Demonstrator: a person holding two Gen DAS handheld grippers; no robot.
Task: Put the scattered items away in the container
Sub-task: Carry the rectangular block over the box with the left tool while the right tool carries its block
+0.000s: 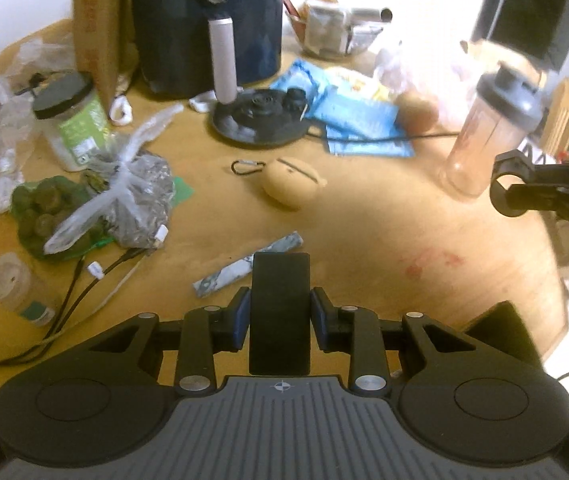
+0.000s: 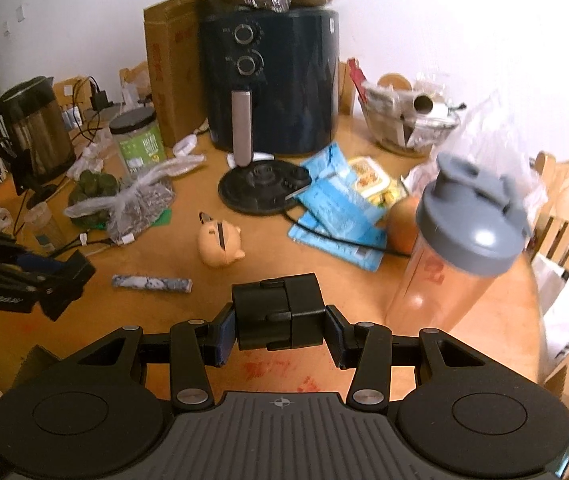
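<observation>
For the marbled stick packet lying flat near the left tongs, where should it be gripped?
Probably across the middle of the marbled stick packet, coming straight down from above. It lies flat and apart from other items, long and narrow, so the fingers should close across its short width.

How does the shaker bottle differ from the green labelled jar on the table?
The shaker bottle is tall with a grey flip-cap lid; the green labelled jar is squat with a flat black lid. The shaker's clear body looks empty; the jar carries a green label. The shaker is on the table's right side, the jar on its left. Both stand upright and closed.
</observation>
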